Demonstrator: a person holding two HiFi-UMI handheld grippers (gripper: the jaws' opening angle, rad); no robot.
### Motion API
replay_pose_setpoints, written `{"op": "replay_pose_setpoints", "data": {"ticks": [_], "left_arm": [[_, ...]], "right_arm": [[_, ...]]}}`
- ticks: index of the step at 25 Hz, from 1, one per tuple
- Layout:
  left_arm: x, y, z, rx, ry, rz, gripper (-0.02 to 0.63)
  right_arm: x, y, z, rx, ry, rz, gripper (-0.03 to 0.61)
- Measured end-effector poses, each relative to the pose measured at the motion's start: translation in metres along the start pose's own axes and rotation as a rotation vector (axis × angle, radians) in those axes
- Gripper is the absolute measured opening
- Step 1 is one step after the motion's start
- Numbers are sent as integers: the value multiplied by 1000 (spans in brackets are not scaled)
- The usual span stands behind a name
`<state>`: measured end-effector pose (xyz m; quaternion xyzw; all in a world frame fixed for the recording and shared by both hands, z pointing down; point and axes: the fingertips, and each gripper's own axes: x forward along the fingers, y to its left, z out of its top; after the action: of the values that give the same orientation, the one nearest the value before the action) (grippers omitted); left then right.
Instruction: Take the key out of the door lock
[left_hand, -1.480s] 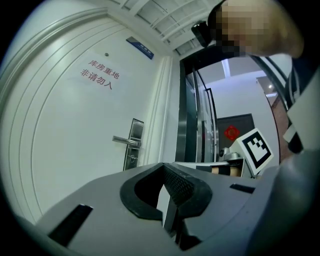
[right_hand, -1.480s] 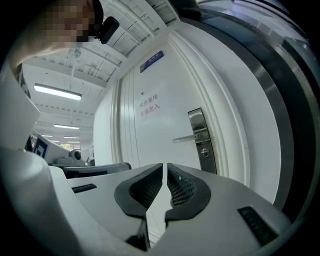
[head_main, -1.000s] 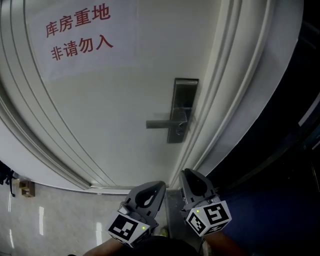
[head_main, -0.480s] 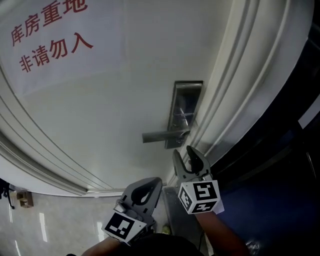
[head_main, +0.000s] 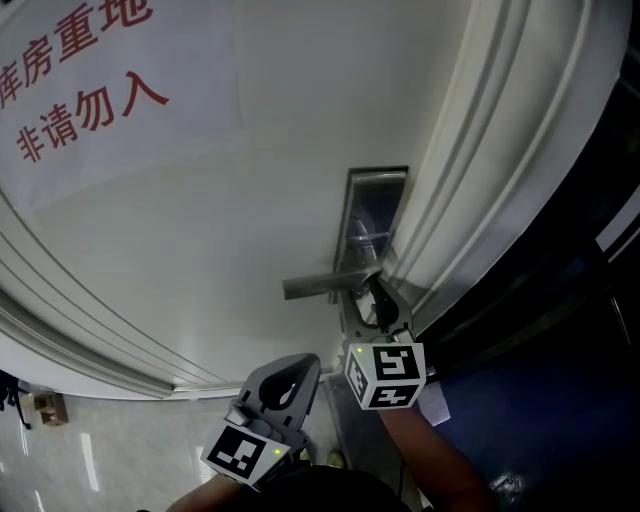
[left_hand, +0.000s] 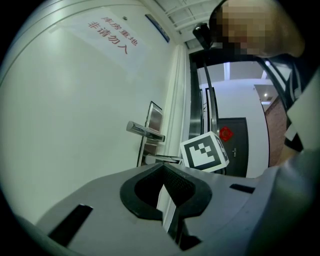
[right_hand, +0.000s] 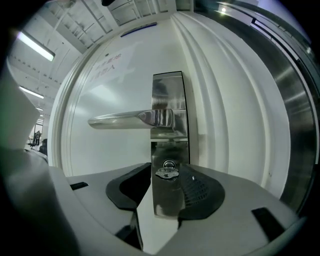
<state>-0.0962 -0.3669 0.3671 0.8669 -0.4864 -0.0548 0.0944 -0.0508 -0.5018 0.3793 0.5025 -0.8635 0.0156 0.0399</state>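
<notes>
- Two grippers are in view. The left gripper (head_main: 300, 370) is nearest the person, below the lock plate (head_main: 368, 235) and well short of it. Its jaws are drawn together with nothing between them.
- The right gripper (head_main: 379, 303) is up at the lower end of the lock plate, with its marker cube (head_main: 385, 375) turned back toward the person. Its jaws stand apart and have hold of nothing.
- The key (right_hand: 167, 172) sits in the keyhole in the lower part of the lock plate. Its head sticks out into the gap between the right gripper's jaw tips. Whether either tip touches it cannot be told.
- The lever handle (right_hand: 127, 119) crosses the lock plate above the key and runs out level to the plate's left.
- The white door (head_main: 220, 220) carries the lock plate close to its right edge, and the ribbed white frame (head_main: 470, 170) runs just right of the plate.
- A paper sign (head_main: 80, 90) with red characters is stuck to the door, above the lock plate and well to its left.
- A dark door (left_hand: 239, 150) with a red ornament stands far beyond the lock plate, to its right in the left gripper view.
</notes>
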Motion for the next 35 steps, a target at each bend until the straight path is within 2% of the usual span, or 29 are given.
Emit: {"op": "replay_pose_setpoints", "data": {"ticks": [5, 19, 28, 35], "left_arm": [[-2, 5, -1, -7, 0, 6, 3], [-3, 4, 0, -9, -5, 17, 3], [3, -3, -1, -9, -7, 7, 3], [6, -18, -1, -3, -8, -3, 3]], "right_arm": [[5, -6, -1, -1, 6, -31, 160], [4, -5, -2, 49, 6, -16, 135], [-20, -1, -1, 10, -11, -10, 134], [-38, -9, 2, 36, -11, 5, 135]]}}
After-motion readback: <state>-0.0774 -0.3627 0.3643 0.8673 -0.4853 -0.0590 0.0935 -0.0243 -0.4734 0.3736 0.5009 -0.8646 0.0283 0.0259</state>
